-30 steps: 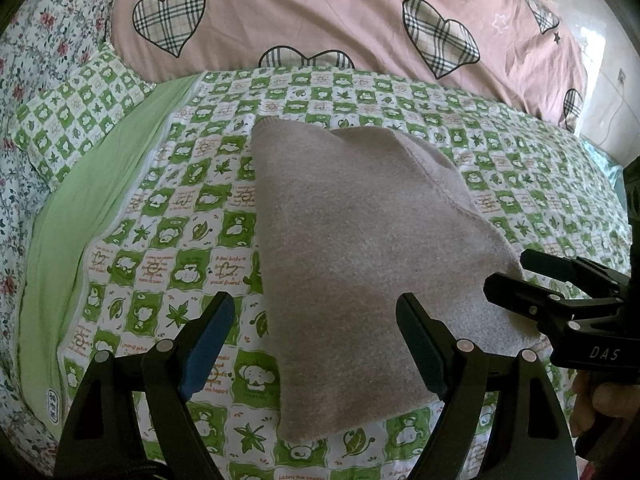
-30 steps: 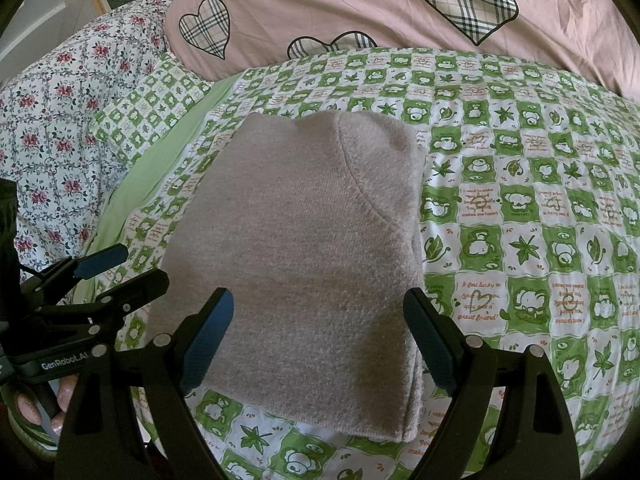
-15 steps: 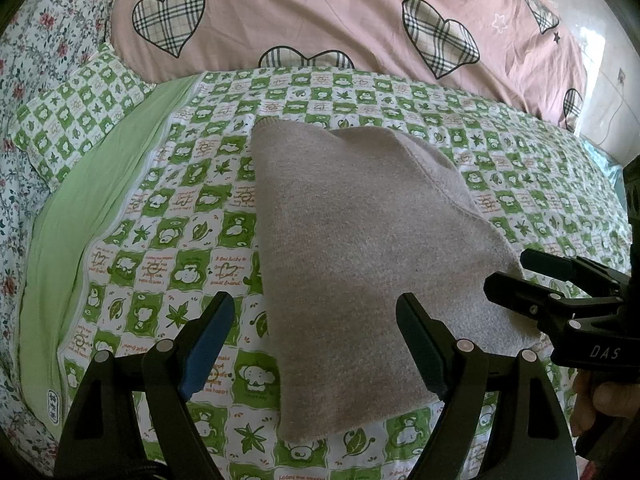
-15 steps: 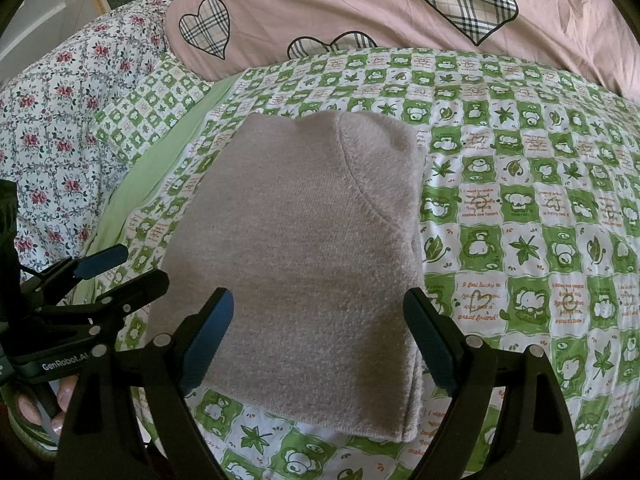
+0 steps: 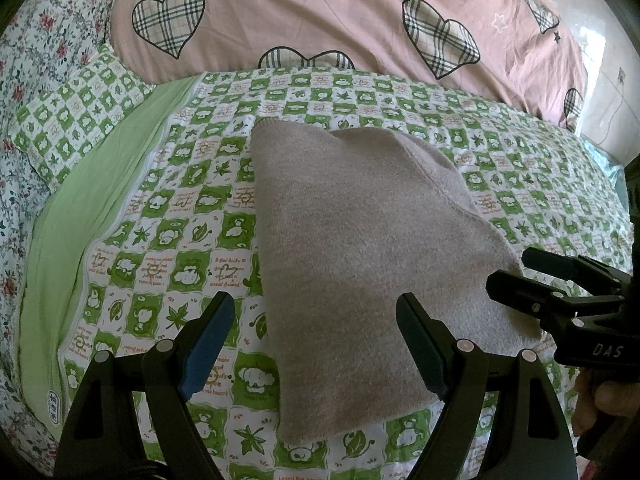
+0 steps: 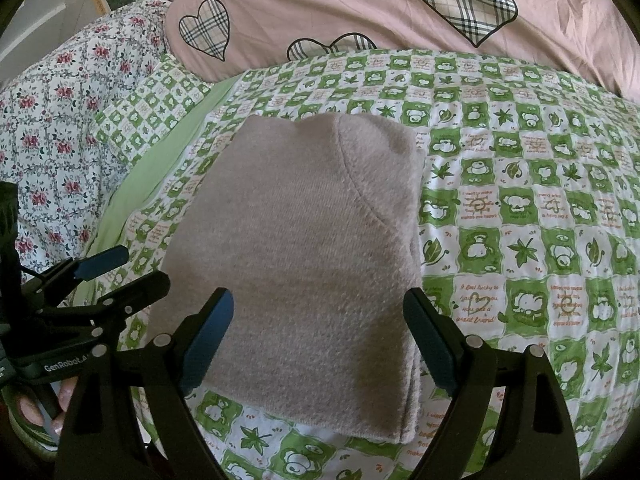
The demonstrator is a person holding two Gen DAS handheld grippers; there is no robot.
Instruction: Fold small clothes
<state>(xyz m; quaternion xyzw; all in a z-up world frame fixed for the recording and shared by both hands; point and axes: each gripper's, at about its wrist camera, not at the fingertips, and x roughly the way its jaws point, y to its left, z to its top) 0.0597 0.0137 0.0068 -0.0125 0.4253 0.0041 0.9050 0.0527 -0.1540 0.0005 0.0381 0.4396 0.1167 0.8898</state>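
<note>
The folded grey knit garment (image 6: 304, 264) lies flat on the green-and-white checked bedspread (image 6: 520, 208), its far edge pointing toward the pink heart-print duvet (image 6: 360, 0) and its near edge just in front of both tools. The left gripper (image 5: 316, 344) hangs over the garment's near left edge with its jaws spread wide and nothing between them; the right gripper (image 6: 320, 332) hangs over the garment's near edge, equally wide open and empty, its two fingers bracketing most of the garment's width. Judging from how it lies, the fold looks nearly or wholly done, so the main risk is spoiling it. On the garment's right side the stacked layers show as separate edges, and a pinch there that catches only the top layer would peel the fold open when lifted. The knit is soft and limp, so a one-sided lift would let the far half sag and slide. The bedspread beneath is loose cloth too, and a low pinch could gather it along with the garment. Whether either fingertip touches the fabric cannot be judged from these views.
</note>
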